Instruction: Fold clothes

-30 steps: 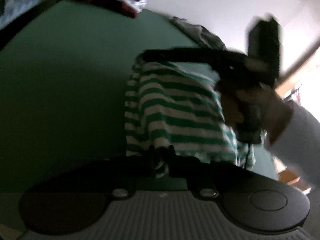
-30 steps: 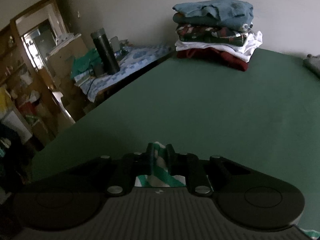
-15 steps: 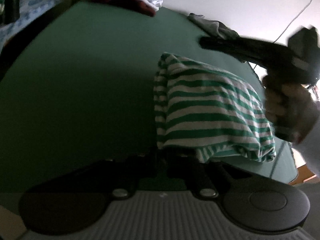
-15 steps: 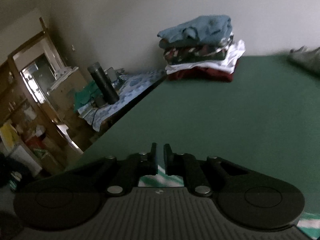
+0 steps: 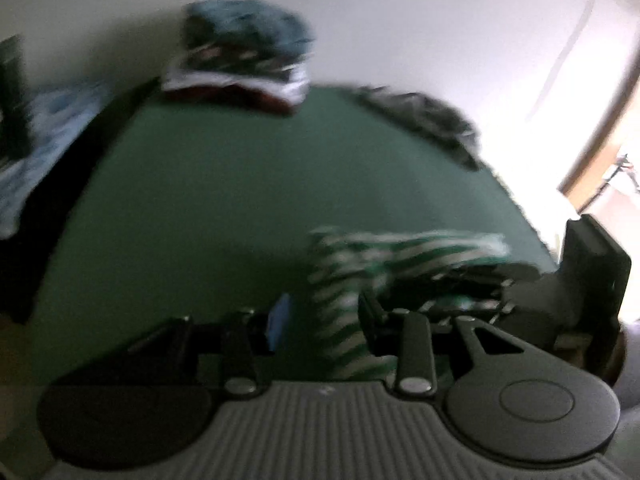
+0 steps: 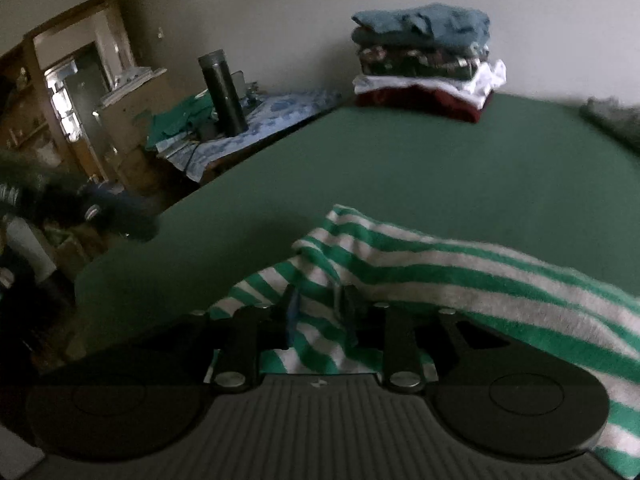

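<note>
The green-and-white striped garment [image 6: 460, 276] is lying bunched on the near part of the green table [image 6: 420, 168], with a raised fold running toward the right edge of the right wrist view. The right gripper [image 6: 318, 312] is sitting low at the garment's near edge, its jaws opening; striped cloth is lying between the two fingers, and the pads are standing clear of it on either side rather than pressing it. The left gripper [image 5: 316, 320] is likewise opening, its fingers standing well apart above the table. In the left wrist view the picture is heavily blurred, so it appears, though it cannot be confirmed, that a strip of the striped garment [image 5: 360, 280] is trailing down between those fingers without being pinched. The right gripper's black body [image 5: 588, 272] is showing at the right edge of that view, just beside the garment. A stack of folded clothes [image 6: 428, 64] is resting at the far side of the table against the wall, well apart from the striped garment. A crumpled grey garment [image 6: 612, 120] is lying at the far right of the table. A dark cylindrical flask [image 6: 223, 92] is standing upright on a blue patterned cloth [image 6: 256, 124] beside the table.
</note>
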### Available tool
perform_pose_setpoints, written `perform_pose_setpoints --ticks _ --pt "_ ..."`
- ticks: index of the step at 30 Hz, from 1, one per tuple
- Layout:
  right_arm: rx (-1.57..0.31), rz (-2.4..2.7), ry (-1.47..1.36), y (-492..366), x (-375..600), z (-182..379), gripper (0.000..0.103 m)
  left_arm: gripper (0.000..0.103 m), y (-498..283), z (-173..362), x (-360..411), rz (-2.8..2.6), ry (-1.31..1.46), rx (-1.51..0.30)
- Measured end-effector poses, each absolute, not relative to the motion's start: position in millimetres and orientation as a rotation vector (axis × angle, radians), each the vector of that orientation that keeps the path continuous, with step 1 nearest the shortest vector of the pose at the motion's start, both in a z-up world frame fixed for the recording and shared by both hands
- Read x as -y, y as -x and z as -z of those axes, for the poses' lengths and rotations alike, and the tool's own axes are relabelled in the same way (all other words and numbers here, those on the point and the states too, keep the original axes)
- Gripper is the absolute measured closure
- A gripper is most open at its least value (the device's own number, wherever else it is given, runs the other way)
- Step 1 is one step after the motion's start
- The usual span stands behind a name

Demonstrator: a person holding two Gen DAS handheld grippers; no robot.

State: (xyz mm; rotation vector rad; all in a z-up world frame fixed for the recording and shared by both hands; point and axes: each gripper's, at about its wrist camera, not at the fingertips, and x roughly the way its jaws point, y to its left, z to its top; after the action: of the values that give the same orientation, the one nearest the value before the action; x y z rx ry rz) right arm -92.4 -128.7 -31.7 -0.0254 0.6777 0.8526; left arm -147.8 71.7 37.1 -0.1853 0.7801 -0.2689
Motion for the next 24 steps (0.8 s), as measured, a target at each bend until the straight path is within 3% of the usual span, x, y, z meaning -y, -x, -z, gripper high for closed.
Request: perform_pose_setpoints --ticks 3,7,9,11,14,18,20,24 --pt "-0.615 -0.823 -0.026 105.3 156.1 14.3 0.075 0.053 133.7 -25.5 -40.8 0.312 0.132 -0.785" --pt "-0.580 -0.627 -0.054 127.5 208.0 1.5 0.065 0.050 127.1 6.2 -27.8 0.323 0.095 -0.894" --pt "-0.661 -0.554 -0.103 132.9 234.6 8.9 0.064 0.043 129.6 15.8 -29.7 0.309 0.068 -0.908" --pt "-0.731 -0.542 -0.167 139.6 250.3 18.8 0.065 0.028 129.6 21.3 -35.9 0.297 0.076 -0.929" --pt "-0.798 -0.551 -0.216 147.9 264.3 29.0 0.068 0.020 126.7 31.0 -49.5 0.277 0.133 -0.982" --pt "-0.765 -0.543 -0.191 155.4 271.9 27.0 0.069 0.025 129.8 22.4 -47.7 0.268 0.138 -0.957" --pt "-0.745 -0.515 -0.208 156.5 280.7 25.9 0.064 0.026 131.9 16.2 -45.0 0.265 0.130 -0.935" --pt "-0.791 -0.477 -0.234 146.5 289.0 36.4 0.062 0.023 129.7 18.6 -56.5 0.226 0.232 -0.951"
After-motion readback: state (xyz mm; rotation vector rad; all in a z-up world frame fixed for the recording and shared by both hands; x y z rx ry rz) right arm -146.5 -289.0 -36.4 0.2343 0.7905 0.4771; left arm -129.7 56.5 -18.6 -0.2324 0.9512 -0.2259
